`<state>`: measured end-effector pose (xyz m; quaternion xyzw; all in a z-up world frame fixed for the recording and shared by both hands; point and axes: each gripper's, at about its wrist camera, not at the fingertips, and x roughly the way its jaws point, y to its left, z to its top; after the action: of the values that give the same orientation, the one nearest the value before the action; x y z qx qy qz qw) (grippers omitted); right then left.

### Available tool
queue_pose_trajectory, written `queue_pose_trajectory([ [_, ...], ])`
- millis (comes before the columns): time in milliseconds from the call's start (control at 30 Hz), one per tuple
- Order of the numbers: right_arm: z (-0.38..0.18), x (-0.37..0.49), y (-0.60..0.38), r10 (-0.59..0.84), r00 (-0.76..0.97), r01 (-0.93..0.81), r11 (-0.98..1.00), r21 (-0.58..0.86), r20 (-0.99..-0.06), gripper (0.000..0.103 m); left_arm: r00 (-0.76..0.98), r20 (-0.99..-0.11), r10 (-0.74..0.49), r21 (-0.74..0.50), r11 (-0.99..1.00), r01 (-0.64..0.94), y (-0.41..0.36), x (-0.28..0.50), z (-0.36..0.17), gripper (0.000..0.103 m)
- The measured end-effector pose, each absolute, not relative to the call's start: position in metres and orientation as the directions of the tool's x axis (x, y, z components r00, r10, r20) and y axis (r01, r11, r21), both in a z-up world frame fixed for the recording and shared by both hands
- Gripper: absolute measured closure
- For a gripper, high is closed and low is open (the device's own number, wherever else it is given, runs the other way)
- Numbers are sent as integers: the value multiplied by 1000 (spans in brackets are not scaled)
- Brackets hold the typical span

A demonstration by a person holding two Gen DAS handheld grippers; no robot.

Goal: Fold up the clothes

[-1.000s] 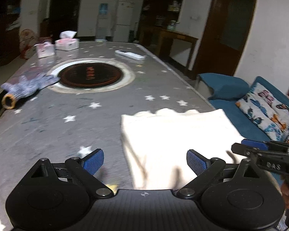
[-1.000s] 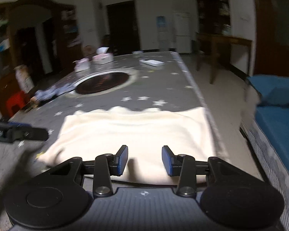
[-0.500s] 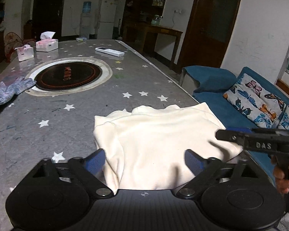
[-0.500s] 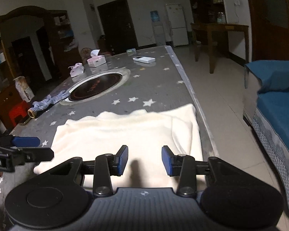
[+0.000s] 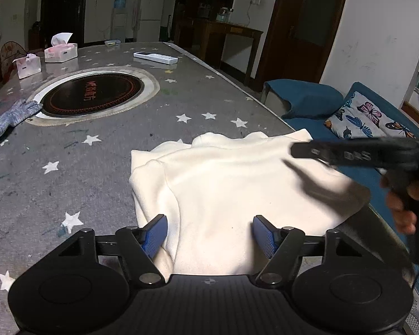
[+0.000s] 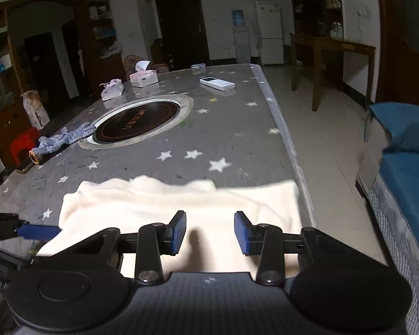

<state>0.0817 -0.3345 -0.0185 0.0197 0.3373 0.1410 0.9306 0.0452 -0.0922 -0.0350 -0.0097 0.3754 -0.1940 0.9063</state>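
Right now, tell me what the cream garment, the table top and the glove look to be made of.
Garment: soft matte fleece or thick knit, judging by its rounded, puffy folds. Table top: grey star-printed cover, probably vinyl, with a slight sheen and scuffs. Glove: speckled blue-white knit, likely cotton; its weave is too small to confirm.

We see the folded garment (image 5: 237,184) lying on the surface (image 5: 103,173) at its near right corner, reaching the right edge. Behind it, toward the middle, a round hotplate (image 5: 92,95) is set into the surface, with a glove (image 5: 5,117) at the left edge beside it. Two tissue boxes (image 5: 61,51) stand near the far left corner, a remote (image 5: 155,57) near the far right edge. A sofa (image 5: 377,128) stands off the right edge.
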Motion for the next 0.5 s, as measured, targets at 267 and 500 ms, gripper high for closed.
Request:
queue_pose_trajectory([
  [267, -39, 119, -316, 232, 702, -250, 966, 72, -674, 67, 641, -677, -362, -158, 922, 353, -92, 46, -36, 33],
  [500, -23, 116, -298, 295, 697, -330, 941, 73, -654, 67, 641, -675, -364, -159, 921, 356, -92, 46, -36, 31],
])
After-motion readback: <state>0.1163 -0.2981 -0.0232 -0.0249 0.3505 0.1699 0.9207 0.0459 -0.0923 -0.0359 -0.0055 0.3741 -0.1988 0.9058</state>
